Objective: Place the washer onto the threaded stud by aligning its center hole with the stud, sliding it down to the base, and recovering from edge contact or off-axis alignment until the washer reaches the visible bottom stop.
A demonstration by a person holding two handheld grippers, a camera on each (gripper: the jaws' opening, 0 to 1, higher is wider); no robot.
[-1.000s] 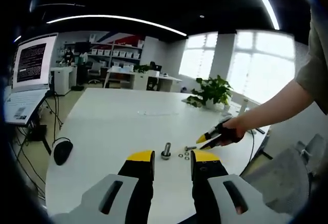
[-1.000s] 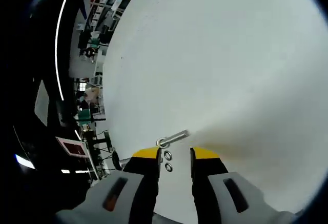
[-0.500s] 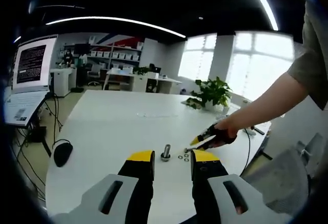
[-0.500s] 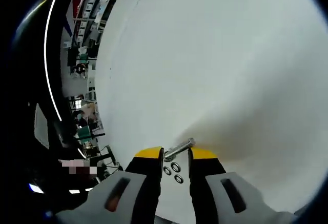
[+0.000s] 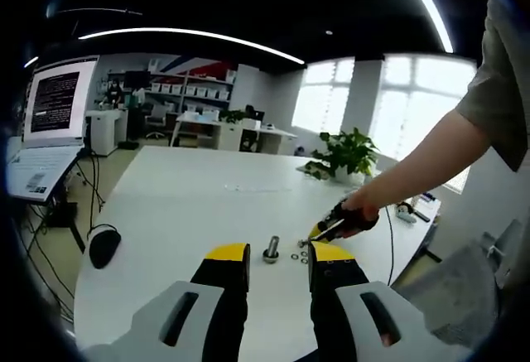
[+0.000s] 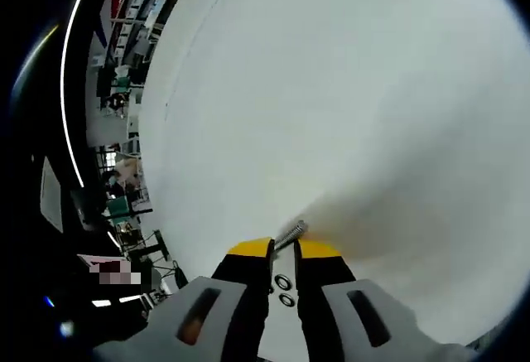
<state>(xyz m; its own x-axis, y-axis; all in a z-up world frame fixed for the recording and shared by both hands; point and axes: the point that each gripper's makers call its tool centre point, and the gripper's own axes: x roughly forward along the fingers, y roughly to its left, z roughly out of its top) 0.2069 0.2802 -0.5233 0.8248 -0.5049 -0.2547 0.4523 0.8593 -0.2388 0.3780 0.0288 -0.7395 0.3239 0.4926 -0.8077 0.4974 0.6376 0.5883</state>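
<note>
Upright on the white counter (image 5: 182,205): the threaded stud (image 5: 271,248), long axis vertical, standing just ahead of the left hand-held gripper (image 5: 278,254) and roughly on the line between its yellow tips. Just to the stud's right, small loose washers (image 5: 303,257) lying flat, apart from the stud, none on it yet. From the right gripper view, the same stud (image 6: 289,234) lying just beyond the yellow tips, slanting up to the right in the picture, with two washers (image 6: 285,290) flat on the counter between the jaws. Nearer to the washers, clearly: the right hand-held gripper (image 6: 284,249), seen also from the left gripper view reaching in with the person's hand (image 5: 354,215) right over them. Jaws of the right hand-held gripper drawn narrow, a slim gap left, bracketing the washers; whether a washer is touched or pinched, cannot tell. Left hand-held gripper moderately open, empty, touching nothing. Likely step in hand: closing on one washer before lifting it across to the stud's top.
</note>
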